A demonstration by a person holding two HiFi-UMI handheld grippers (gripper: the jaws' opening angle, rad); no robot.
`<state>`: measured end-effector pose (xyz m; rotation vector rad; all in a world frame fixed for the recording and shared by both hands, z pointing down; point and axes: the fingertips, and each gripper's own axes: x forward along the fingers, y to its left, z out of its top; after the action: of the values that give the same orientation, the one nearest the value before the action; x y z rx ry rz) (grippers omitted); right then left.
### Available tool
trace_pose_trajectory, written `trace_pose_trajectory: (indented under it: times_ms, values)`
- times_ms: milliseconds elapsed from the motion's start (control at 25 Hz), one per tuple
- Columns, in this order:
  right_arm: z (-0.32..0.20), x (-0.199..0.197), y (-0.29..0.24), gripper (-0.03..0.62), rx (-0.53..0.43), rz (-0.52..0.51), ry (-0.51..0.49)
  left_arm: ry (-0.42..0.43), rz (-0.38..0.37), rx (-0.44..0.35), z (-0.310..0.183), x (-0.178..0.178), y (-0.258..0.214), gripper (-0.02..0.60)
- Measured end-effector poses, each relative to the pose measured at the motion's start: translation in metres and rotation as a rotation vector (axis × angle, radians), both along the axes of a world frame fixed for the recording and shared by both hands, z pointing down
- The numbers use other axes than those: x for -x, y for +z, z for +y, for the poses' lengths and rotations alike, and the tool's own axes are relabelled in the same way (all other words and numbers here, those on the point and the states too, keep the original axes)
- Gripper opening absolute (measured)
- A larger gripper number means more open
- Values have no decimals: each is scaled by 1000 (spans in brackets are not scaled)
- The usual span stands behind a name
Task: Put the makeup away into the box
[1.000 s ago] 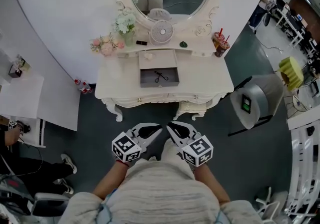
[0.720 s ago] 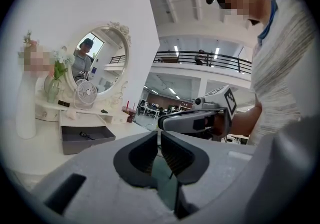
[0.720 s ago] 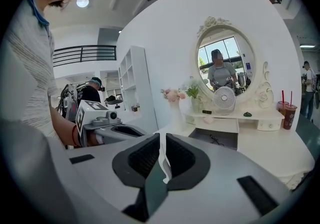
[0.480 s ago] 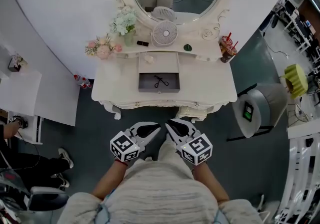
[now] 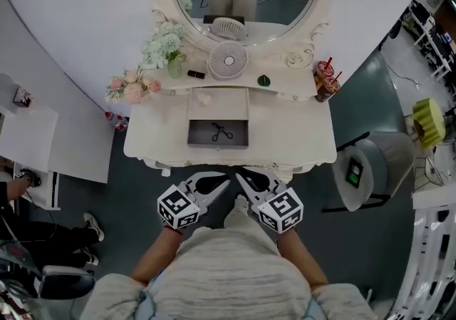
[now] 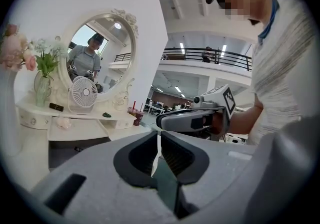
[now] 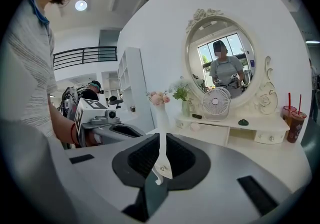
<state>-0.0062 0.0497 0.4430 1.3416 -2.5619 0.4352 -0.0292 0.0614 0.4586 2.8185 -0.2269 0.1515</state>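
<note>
A grey open box (image 5: pixel 192 142) rests on the white dressing table (image 5: pixel 299 137) with a black eyelash curler (image 5: pixel 221 132) inside it. On the shelf under the mirror lie a black lipstick (image 5: pixel 196 74) and a small green item (image 5: pixel 264 81); a white puff (image 5: pixel 204 98) lies just behind the box. My left gripper (image 5: pixel 219 184) and right gripper (image 5: pixel 244 182) are both shut and hold nothing. They hang side by side before the table's front edge, tips pointing at each other. The lipstick (image 6: pixel 56 107) and green item (image 7: pixel 243 122) show far beyond the jaws.
A small white fan (image 5: pixel 227 61), a vase of flowers (image 5: pixel 164 48) and a pink bouquet (image 5: pixel 131 86) stand on the shelf. Two drink cups (image 5: pixel 327 82) sit at its right end. A grey bin (image 5: pixel 374 167) stands right of the table, and a white desk (image 5: pixel 28 137) to the left.
The dressing table has come closer and lower in the head view. Both grippers stay shut, side by side before the body.
</note>
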Motion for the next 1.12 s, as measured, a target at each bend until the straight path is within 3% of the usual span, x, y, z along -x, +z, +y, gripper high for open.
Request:
trace_pose_trajectory:
  times_ms: [680, 1120]
  values:
    - [-74, -74, 4, 11, 0, -16, -160, -111, -48, -1, -66, -84, 8, 15]
    - [-109, -81, 28, 11, 50, -11, -198, -166, -75, 33, -95, -77, 29, 15]
